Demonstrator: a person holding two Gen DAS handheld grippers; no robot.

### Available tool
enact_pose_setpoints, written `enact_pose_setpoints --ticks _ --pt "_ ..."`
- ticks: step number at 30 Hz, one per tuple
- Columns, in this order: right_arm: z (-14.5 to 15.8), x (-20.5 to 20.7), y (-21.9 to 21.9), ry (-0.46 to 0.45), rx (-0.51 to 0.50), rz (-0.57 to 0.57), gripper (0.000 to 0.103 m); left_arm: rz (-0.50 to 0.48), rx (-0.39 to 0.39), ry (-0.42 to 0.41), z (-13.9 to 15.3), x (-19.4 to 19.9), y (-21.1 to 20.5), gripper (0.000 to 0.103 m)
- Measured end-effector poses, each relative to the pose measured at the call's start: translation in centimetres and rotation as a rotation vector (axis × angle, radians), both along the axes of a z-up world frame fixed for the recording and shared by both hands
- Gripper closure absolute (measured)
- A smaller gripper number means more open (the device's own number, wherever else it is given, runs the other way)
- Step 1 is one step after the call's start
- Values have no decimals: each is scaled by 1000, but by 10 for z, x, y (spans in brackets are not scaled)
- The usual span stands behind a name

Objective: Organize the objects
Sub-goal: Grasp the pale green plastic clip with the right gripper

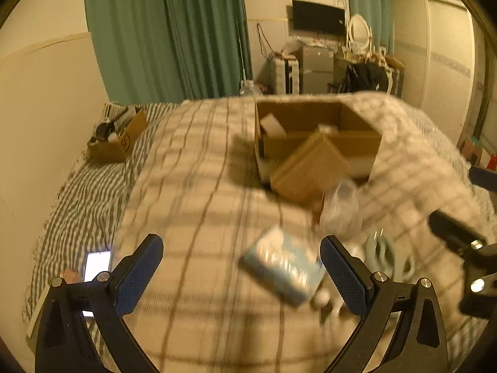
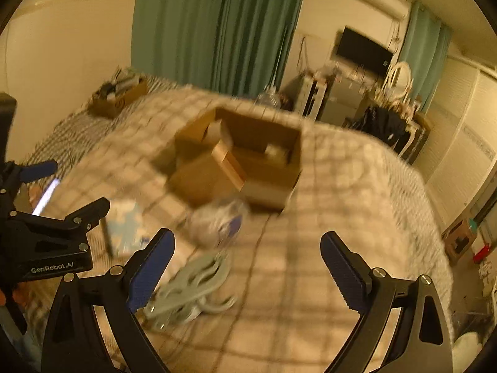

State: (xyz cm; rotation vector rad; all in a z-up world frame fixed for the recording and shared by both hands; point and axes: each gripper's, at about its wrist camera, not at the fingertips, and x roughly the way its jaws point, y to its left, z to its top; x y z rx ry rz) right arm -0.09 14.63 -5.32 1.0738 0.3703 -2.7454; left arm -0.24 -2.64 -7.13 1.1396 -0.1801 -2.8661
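An open cardboard box (image 1: 316,136) (image 2: 248,158) stands on the checked bed cover, with small items inside and one flap hanging toward me. In front of it lie a clear plastic bag (image 1: 341,208) (image 2: 217,220), a light blue packet (image 1: 282,267) (image 2: 124,227) and pale green clips (image 1: 388,258) (image 2: 192,286). My left gripper (image 1: 242,273) is open and empty above the cover, the blue packet between its fingers. My right gripper (image 2: 248,273) is open and empty, the green clips by its left finger (image 2: 149,270). Both views are blurred.
A second cardboard box (image 1: 118,140) (image 2: 118,96) with dark items sits at the far left on a striped sheet. A lit phone (image 1: 96,264) lies at the left edge of the bed. Green curtains, a TV and cluttered furniture stand behind the bed.
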Motion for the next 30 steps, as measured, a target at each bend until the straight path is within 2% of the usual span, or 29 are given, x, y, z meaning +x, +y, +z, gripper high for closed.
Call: enact_pose_setpoints --ticks 6,12,17,19,20,21,22,23,26,28,30 --pt "-43 1 -5 -117 -1 11 8 -16 -84 -27 -25 13 8 0" --pt "-65 -2 -15 -195 -4 64 8 26 -23 -62 -30 8 -9 0" --pt "-79 -9 -19 -262 -26 79 9 29 -7 -69 -32 8 -11 0" --pt "-87 -11 -25 -292 -19 98 22 22 -9 -63 -32 8 -9 0" --pt "-89 -10 -28 -288 -4 111 24 19 -9 -59 -32 9 -9 0" --pt "-88 -9 -30 -285 -4 126 34 18 -10 -56 -31 9 -9 0" --pt "-88 -8 -31 -286 -8 136 37 17 -11 -55 -31 9 -8 0" --pt "-86 -7 -31 -279 -11 139 39 15 -10 -55 -30 9 -8 0" --pt "-78 -4 -26 -264 -32 147 53 8 -2 -52 -28 9 -6 0" --pt "-69 0 -21 -229 -26 141 68 -2 2 -50 -27 10 -3 0" --pt "-61 1 -16 -211 -21 136 74 -15 4 -51 -26 9 3 0"
